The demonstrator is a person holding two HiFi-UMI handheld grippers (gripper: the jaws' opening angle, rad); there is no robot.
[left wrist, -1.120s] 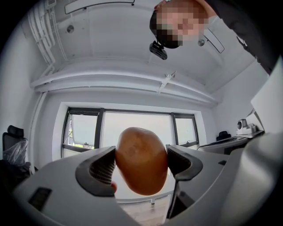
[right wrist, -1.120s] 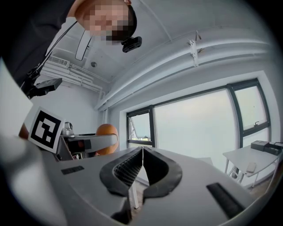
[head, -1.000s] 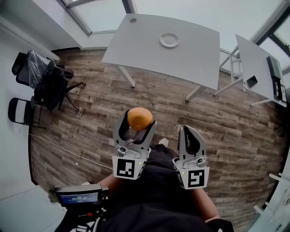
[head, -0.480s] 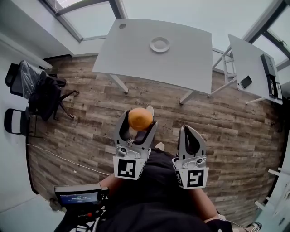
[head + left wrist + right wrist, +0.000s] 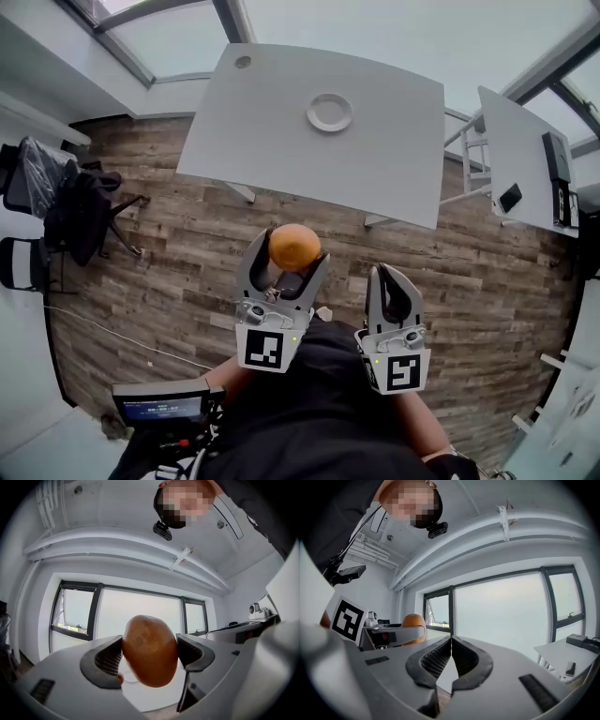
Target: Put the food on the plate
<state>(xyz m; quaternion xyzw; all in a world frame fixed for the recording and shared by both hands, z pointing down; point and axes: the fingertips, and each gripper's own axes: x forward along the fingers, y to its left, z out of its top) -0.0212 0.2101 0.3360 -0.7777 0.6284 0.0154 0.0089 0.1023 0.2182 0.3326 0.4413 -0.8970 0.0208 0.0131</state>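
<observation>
My left gripper [image 5: 289, 257] is shut on an orange-brown bread roll [image 5: 294, 247], held over the wooden floor short of the table; in the left gripper view the roll [image 5: 150, 651] fills the gap between both pads. A small white plate [image 5: 330, 112] sits on the large white table [image 5: 262, 122], far ahead of both grippers. My right gripper [image 5: 392, 278] hangs beside the left one, shut with nothing in it; in the right gripper view its pads [image 5: 440, 657] meet, and the roll [image 5: 414, 627] shows off to the left.
A second white table [image 5: 530, 155] with a phone [image 5: 511, 197] and a dark device stands at the right. Black chairs [image 5: 70, 202] with a bag stand at the left by the wall. A cable runs across the plank floor at the lower left.
The table and plate have drawn nearer and lower in the head view as the person walks forward. Both grippers keep their pose, and the roll stays clamped in the left one.
</observation>
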